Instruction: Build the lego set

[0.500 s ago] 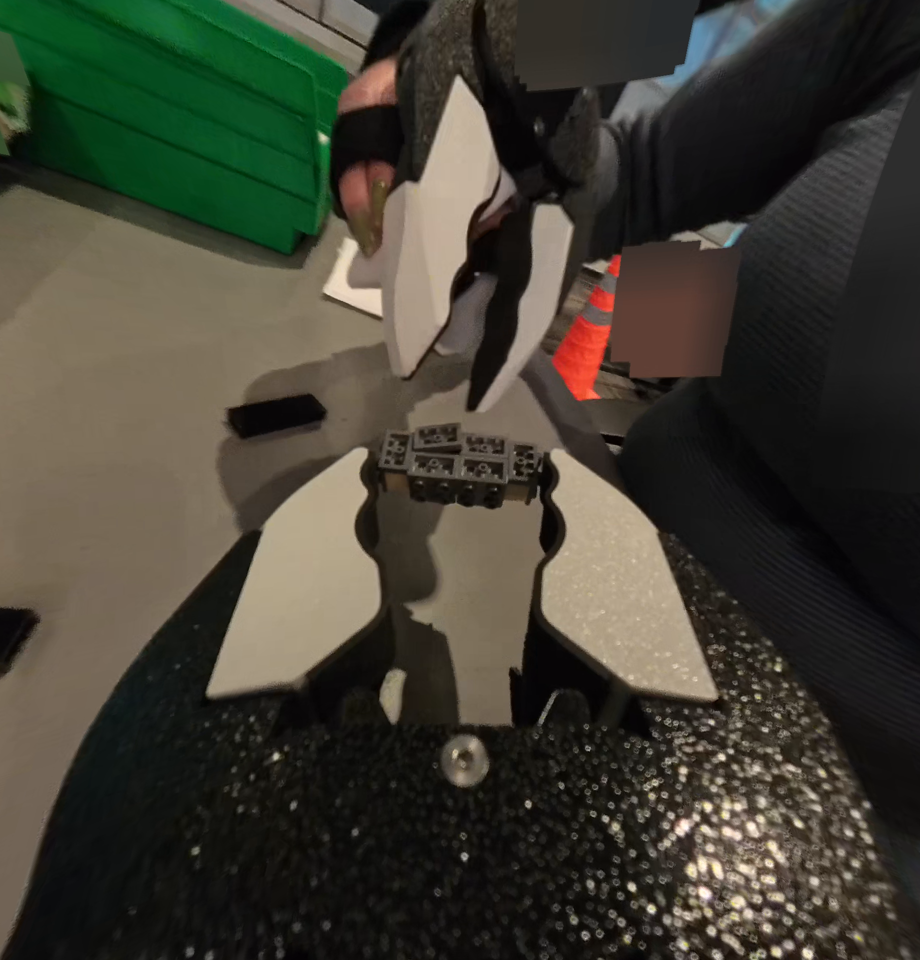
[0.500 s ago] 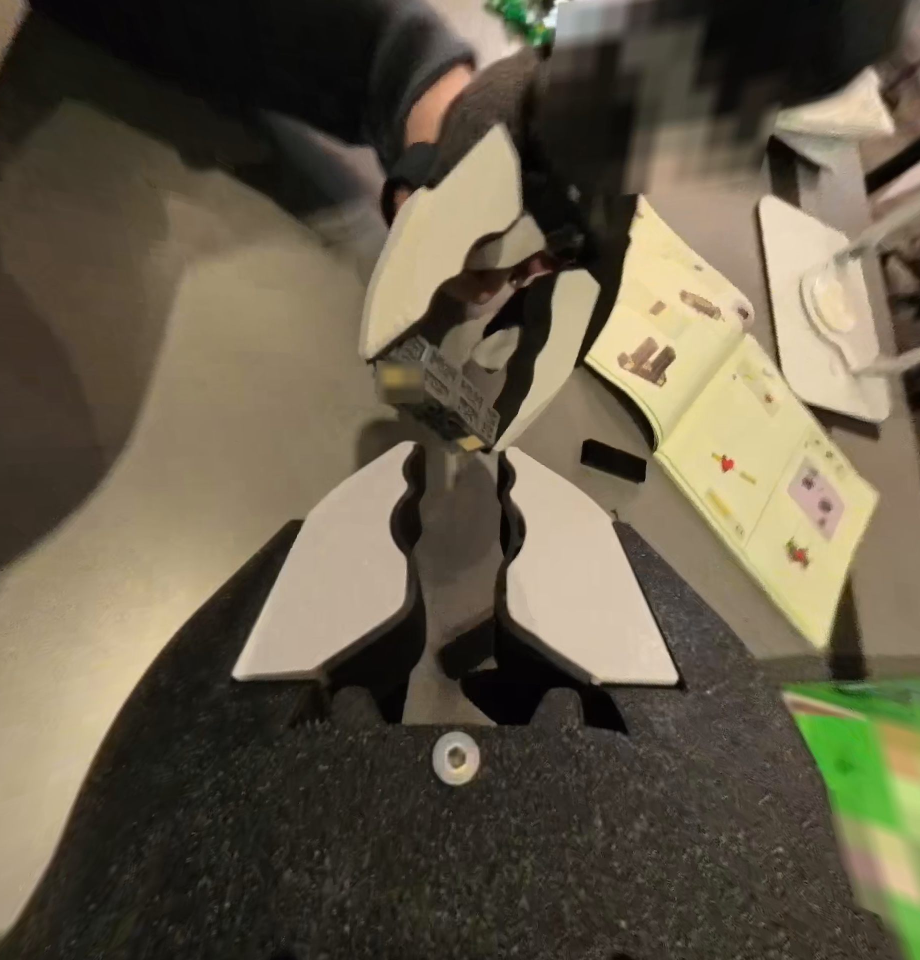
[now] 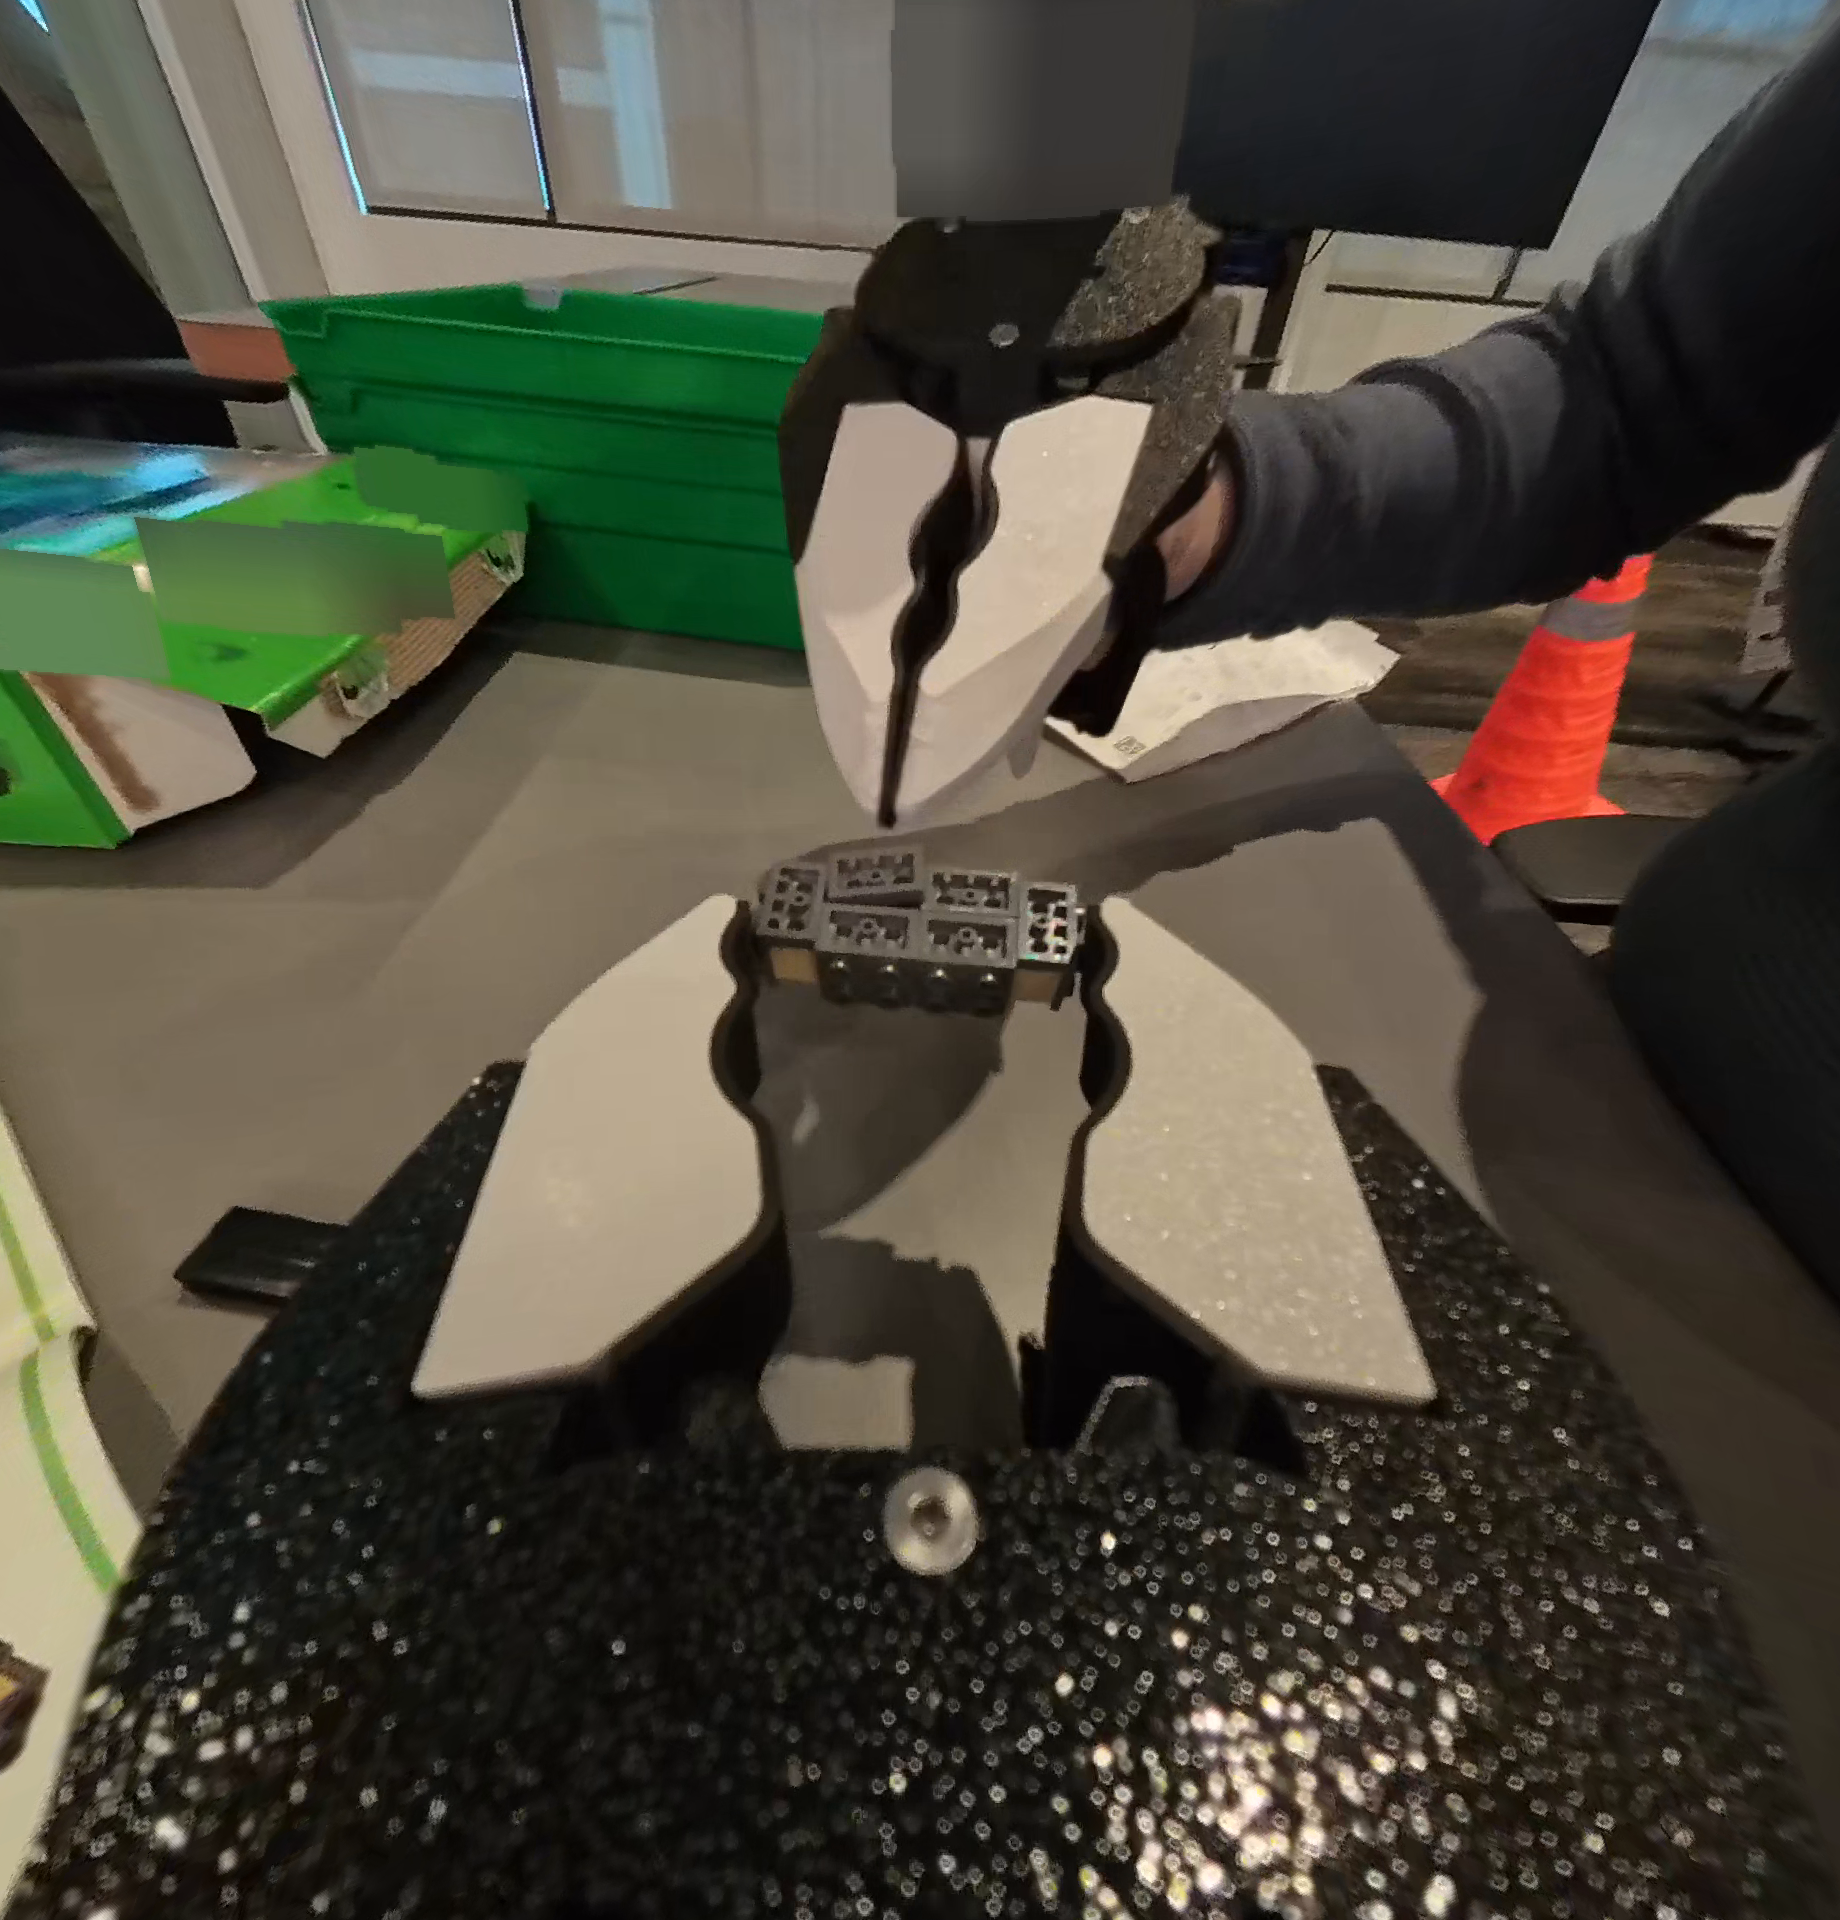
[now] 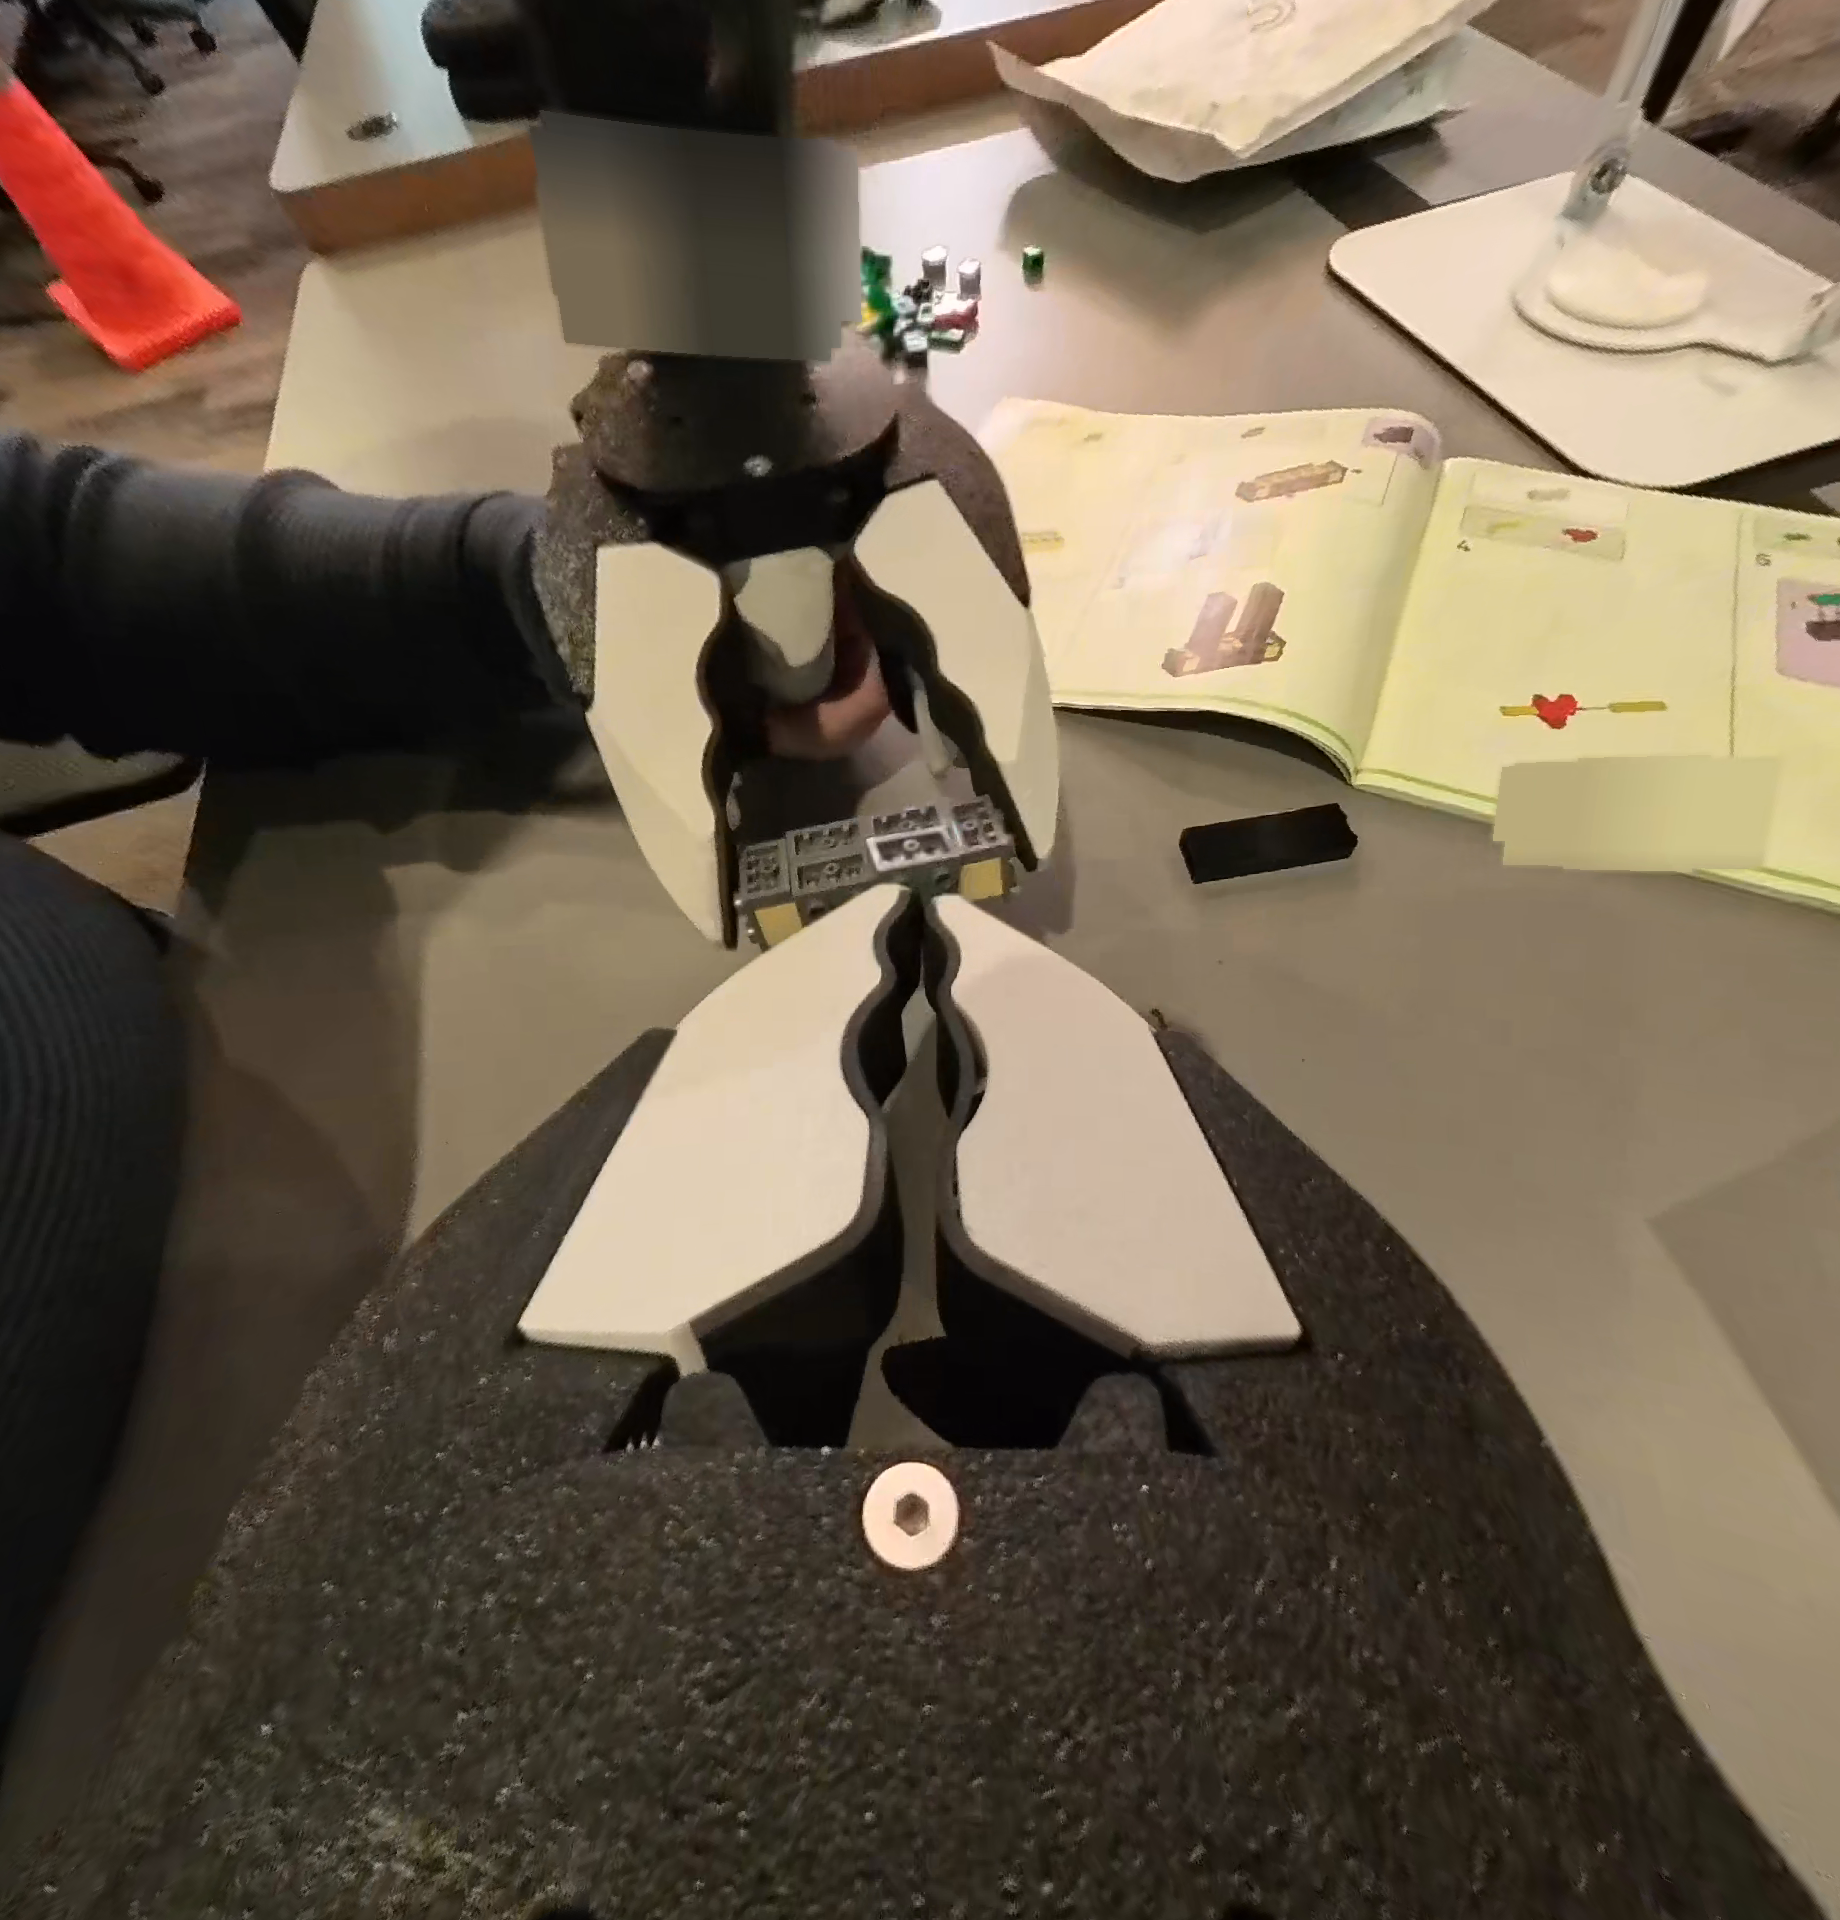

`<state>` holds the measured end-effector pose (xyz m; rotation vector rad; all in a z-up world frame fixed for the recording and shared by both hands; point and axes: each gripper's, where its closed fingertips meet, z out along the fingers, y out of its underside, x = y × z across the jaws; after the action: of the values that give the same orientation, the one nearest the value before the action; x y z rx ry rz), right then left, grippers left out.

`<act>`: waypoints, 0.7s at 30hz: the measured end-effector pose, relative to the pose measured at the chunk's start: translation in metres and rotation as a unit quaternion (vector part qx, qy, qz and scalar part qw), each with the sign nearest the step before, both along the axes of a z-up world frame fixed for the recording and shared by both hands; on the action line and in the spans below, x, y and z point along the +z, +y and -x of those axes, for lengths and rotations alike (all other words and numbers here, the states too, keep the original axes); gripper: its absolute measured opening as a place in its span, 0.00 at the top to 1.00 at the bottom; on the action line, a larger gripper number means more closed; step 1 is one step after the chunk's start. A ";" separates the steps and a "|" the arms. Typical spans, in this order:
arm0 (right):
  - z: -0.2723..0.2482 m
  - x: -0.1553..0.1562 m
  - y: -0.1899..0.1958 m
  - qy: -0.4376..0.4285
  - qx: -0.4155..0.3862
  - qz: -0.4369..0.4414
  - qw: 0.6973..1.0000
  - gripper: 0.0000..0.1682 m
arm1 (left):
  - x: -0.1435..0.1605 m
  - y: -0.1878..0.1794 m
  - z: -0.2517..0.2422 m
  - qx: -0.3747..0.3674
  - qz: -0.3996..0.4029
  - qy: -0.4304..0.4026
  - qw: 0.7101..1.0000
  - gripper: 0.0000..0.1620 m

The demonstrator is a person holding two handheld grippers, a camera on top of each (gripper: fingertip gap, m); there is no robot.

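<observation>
My left gripper [image 3: 916, 935] is shut on a dark grey lego assembly [image 3: 921, 951] with tan ends and holds it above the table by its two ends. A small grey plate [image 3: 874, 873] lies slightly tilted on top of the assembly. My right gripper [image 4: 921, 906] is shut and empty. Its tips point at the assembly's top edge [image 4: 874, 862], right at the small plate [image 4: 911, 847]. In the left wrist view the right gripper [image 3: 888, 816] hangs tip-down just above that plate. The left gripper [image 4: 880, 883] faces me in the right wrist view.
A loose black plate [image 4: 1267, 857] lies on the grey table beside the open instruction booklet [image 4: 1415, 644]. A pile of small pieces [image 4: 926, 301] and a white stand base [image 4: 1622, 343] are farther back. Green crates [image 3: 583, 436], a green box [image 3: 220, 623] and an orange cone [image 3: 1550, 707] stand beyond. My two grippers' fingertips are within a few centimetres of each other. My left gripper's tips are some 12 cm from the loose black plate [image 4: 1267, 857].
My right gripper has closed its fingers and swung upright, its tips now down at the plate on the assembly. The left gripper still holds the assembly and has tilted up.
</observation>
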<state>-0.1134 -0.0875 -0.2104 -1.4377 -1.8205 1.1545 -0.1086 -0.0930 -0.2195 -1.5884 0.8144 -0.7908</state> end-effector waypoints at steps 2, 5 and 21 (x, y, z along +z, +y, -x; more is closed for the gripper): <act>0.000 0.001 0.001 0.004 -0.003 0.008 1.000 1.00 | 0.000 0.000 -0.001 0.003 -0.005 0.003 1.000 0.63; 0.000 0.002 0.001 0.005 -0.003 0.008 1.000 1.00 | 0.001 0.001 -0.002 0.003 -0.006 -0.002 1.000 0.63; 0.002 0.002 -0.001 0.005 -0.003 -0.018 1.000 1.00 | 0.003 0.001 -0.004 0.002 -0.007 -0.006 1.000 0.63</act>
<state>-0.1155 -0.0883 -0.2080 -1.4131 -1.8197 1.1191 -0.1045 -0.0917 -0.2162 -1.5712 0.8063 -0.7898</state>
